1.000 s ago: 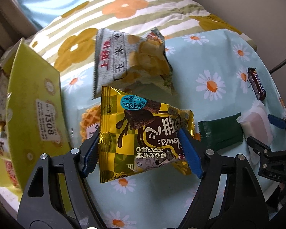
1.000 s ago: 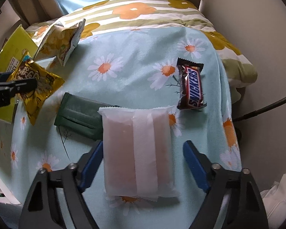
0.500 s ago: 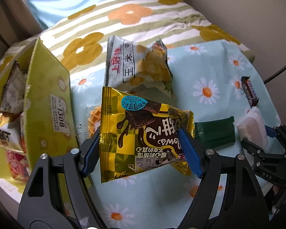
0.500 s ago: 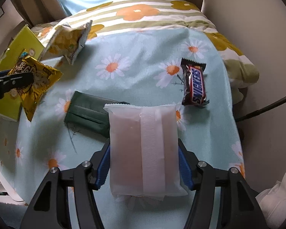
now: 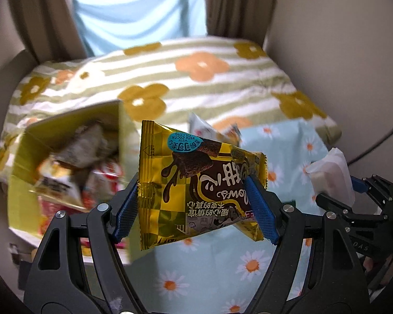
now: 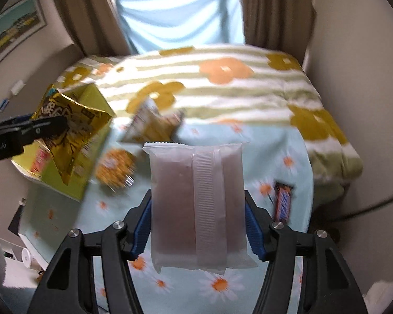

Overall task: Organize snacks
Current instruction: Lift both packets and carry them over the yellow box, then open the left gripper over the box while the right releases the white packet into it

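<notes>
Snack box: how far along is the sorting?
Done: the yellow box already holds several packets. In hand: the left gripper clamps a yellow cocoa packet, and the right gripper a translucent pink packet. Left on the daisy cloth: a Snickers bar, a waffle packet, a corn-snack bag.

My left wrist camera looks steeply down along my left gripper point(image 5: 195, 209), close over the daisy cloth point(image 5: 209, 267) with the yellow box point(image 5: 21, 196) at its left. My right wrist camera faces the same way from my right gripper point(image 6: 197, 226); both share the cloth, box and striped blanket point(image 6: 222, 89), and each catches the other gripper
</notes>
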A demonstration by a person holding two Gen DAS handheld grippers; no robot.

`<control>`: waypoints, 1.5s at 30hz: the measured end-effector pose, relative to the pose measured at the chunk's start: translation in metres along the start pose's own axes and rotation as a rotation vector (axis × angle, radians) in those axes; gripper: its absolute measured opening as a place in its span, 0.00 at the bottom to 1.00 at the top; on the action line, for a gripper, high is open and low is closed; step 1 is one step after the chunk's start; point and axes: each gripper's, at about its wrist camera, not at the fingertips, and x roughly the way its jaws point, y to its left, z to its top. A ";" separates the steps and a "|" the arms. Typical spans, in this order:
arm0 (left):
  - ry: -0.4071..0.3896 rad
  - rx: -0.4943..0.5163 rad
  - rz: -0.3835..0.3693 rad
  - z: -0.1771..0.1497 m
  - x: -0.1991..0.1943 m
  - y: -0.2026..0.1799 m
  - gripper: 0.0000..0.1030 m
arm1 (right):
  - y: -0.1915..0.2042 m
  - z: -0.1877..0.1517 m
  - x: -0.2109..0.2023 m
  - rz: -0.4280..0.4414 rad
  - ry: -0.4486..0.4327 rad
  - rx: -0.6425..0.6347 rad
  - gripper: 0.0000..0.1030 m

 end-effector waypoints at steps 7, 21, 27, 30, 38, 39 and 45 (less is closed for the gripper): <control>-0.092 -0.104 0.034 0.004 -0.039 0.080 0.71 | 0.078 0.037 -0.011 0.091 -0.055 -0.085 0.56; -0.043 -0.265 0.039 -0.039 -0.030 0.271 0.68 | 0.245 0.076 0.037 0.227 -0.026 -0.124 0.56; 0.007 -0.264 -0.014 -0.058 -0.002 0.305 0.72 | 0.280 0.069 0.063 0.210 0.020 -0.080 0.56; 0.028 -0.239 -0.043 -0.060 0.008 0.310 0.96 | 0.286 0.065 0.068 0.183 0.029 -0.046 0.56; 0.087 -0.203 -0.088 -0.074 0.020 0.319 1.00 | 0.288 0.055 0.079 0.114 0.075 -0.002 0.56; 0.089 -0.202 -0.086 -0.076 0.019 0.320 1.00 | 0.289 0.055 0.082 0.111 0.081 -0.001 0.56; 0.079 -0.202 -0.062 -0.079 0.011 0.323 1.00 | 0.296 0.062 0.087 0.121 0.081 0.000 0.56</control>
